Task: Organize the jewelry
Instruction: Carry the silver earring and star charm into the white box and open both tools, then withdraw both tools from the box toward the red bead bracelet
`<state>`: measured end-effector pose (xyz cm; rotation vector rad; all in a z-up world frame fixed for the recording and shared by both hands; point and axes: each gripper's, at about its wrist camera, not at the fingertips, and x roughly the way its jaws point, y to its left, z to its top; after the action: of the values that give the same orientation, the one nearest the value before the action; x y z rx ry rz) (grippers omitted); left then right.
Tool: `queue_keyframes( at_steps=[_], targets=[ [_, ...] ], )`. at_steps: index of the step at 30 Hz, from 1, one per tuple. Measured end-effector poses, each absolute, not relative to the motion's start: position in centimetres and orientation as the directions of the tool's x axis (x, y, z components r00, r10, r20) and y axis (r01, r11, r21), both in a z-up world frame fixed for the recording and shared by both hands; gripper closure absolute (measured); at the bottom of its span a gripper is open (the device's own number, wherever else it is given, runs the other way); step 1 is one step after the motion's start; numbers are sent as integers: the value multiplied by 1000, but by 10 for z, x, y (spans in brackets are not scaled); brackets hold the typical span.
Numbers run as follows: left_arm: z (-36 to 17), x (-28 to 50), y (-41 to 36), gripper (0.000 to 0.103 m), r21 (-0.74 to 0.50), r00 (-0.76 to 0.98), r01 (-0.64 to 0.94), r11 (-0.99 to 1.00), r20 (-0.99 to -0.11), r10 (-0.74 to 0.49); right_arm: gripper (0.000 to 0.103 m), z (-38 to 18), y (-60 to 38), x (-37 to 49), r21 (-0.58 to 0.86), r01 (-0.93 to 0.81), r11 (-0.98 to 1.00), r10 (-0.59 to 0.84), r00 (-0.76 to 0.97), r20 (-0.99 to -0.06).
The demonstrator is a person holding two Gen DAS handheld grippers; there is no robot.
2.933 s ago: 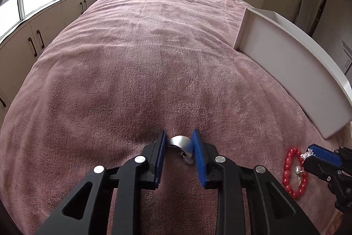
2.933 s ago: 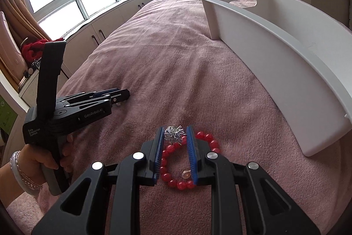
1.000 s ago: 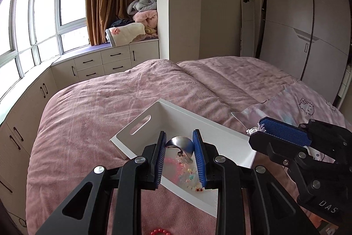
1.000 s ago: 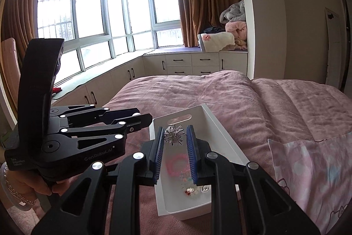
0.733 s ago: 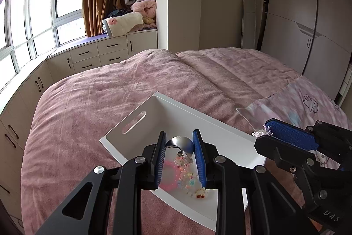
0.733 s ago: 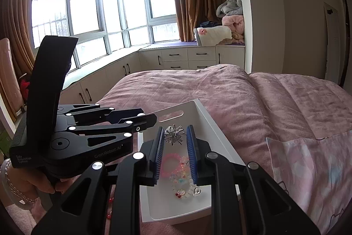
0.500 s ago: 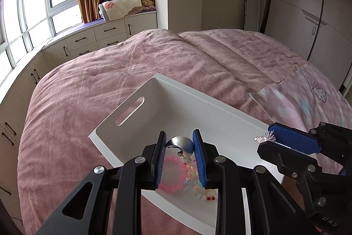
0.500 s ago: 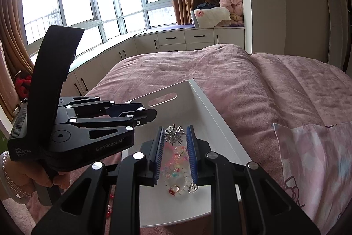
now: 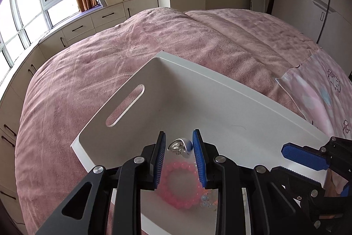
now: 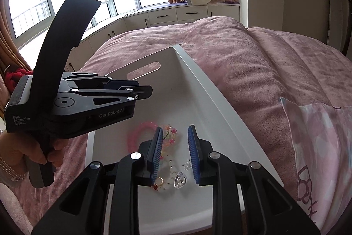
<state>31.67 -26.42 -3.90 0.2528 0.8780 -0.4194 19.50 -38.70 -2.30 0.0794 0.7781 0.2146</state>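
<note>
Silver, a small ring (image 9: 180, 146) sits between your left gripper (image 9: 179, 153) pads, touching only one; the jaws look parted, so it may drop crooked over the white tray (image 9: 123, 100). Your right gripper (image 10: 175, 149) stands open and empty. In the tray lie a pink bead bracelet (image 10: 140, 132), a clear heart pendant (image 10: 180, 180) and mixed beads.
</note>
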Motion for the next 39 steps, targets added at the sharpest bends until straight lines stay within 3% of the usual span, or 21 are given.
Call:
queue_keyframes(
  at_steps=[3, 11, 18, 21, 29, 34, 39],
  targets=[
    [-34, 314, -264, 54, 32, 577, 465, 885, -769, -275, 66, -19, -386, 196, 145, -162, 976, 217, 699, -682],
    [7, 292, -248, 37, 78, 676, 470, 879, -672, -301, 51, 7, -382, 190, 115, -176, 978, 208, 732, -648],
    [56, 246, -215, 22, 186, 786, 451, 873, -546, -290, 24, 41, -363, 167, 50, -216, 975, 203, 779, -593],
    [74, 226, -198, 15, 180, 805, 441, 879, -512, -299, 10, 55, -351, 153, 23, -242, 970, 213, 799, -562],
    [89, 168, -151, 5, 132, 819, 414, 901, -485, -305, 5, 81, -313, 107, -67, -353, 933, 270, 813, -516],
    [64, 141, -122, 4, 161, 814, 376, 913, -528, -243, 5, 71, -288, 78, -159, -436, 886, 295, 793, -533],
    [26, 128, -89, 4, 84, 765, 339, 937, -604, -223, 6, 47, -269, 59, -194, -514, 836, 323, 746, -582]
  ],
)
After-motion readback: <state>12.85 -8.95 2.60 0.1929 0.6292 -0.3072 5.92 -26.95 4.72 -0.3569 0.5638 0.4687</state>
